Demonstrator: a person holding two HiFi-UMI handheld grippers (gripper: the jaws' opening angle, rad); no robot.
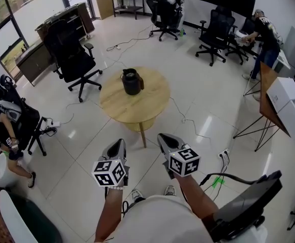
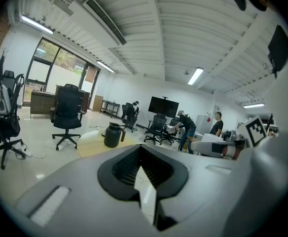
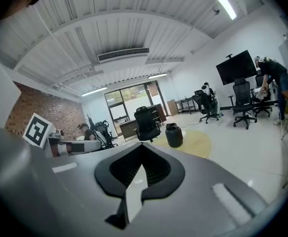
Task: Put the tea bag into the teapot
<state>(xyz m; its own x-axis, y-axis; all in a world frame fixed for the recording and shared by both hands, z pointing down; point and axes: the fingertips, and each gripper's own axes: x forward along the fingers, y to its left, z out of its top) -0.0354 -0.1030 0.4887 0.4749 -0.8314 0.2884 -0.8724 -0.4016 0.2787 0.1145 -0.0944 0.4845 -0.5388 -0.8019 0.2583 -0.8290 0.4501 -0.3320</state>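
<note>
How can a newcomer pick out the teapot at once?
Find the round wooden table standing alone in the middle of the room. The teapot is the only thing on it: black, lidded, with a side handle.

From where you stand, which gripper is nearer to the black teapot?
Left, but only slightly. In the head view the left gripper is nearly in line with the teapot; the right gripper is further to the side. Both are well short of the table.

Head view: from your head, steeply down, over left gripper and right gripper, toward the round table. Gripper views: each along its jaws, forward; all three share the far teapot.
</note>
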